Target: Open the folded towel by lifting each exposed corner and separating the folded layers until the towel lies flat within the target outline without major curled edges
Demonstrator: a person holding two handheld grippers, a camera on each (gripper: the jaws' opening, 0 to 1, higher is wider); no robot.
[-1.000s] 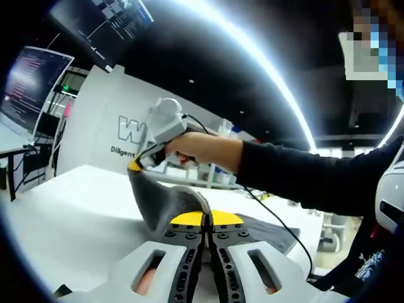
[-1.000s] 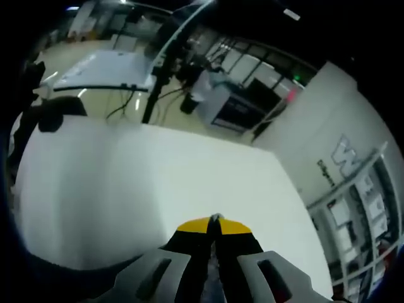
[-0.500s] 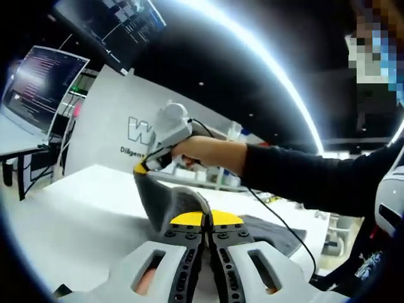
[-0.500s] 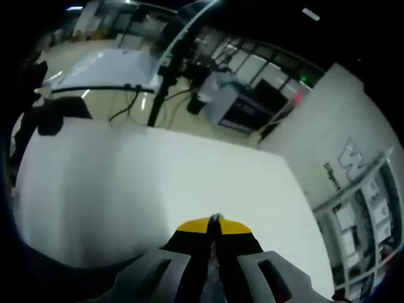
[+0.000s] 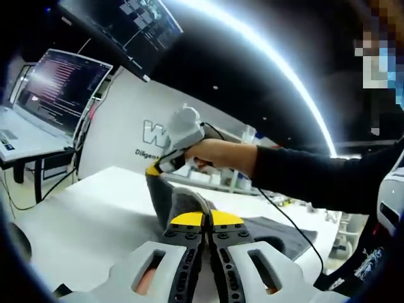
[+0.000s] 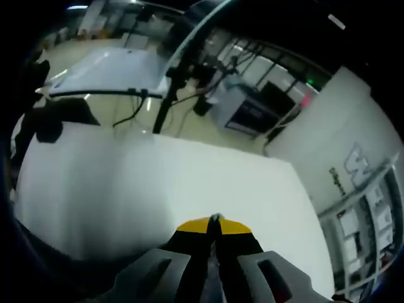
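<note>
On the table: I see the grey towel (image 5: 180,208) partly lifted off the white table (image 5: 76,221), one stretch pulled up into a steep peak while the rest lies dark and flat toward the right of the left gripper view.
Towel material: soft, matte grey cloth with a paler rolled hem, draping in smooth curves with no stiff creases.
Left gripper (image 5: 207,219): my jaws stand pressed together at the yellow tips, and the towel's hem rises right at them, so I judge they pinch an edge of it.
Right gripper (image 5: 156,169): seen in the left gripper view, held by a hand (image 5: 218,154) in a dark sleeve, its yellow tip meets the top of the raised towel corner and looks clamped on it.
Right gripper's own view: the jaws (image 6: 213,225) are closed with no gap; a sliver of something sits between them low down, too dim to name there.
Step in hand: I judge this as the lift-and-separate stage, two held points drawn apart, the towel not yet flat.
Next move: I think it calls for spreading the grippers wider and lowering the cloth evenly so the edges do not curl.
Target outline: I cannot make it out on the table.
Surroundings: laptop (image 5: 53,88) on a side desk, wall screen (image 5: 126,28), white panel with lettering (image 5: 136,136).
</note>
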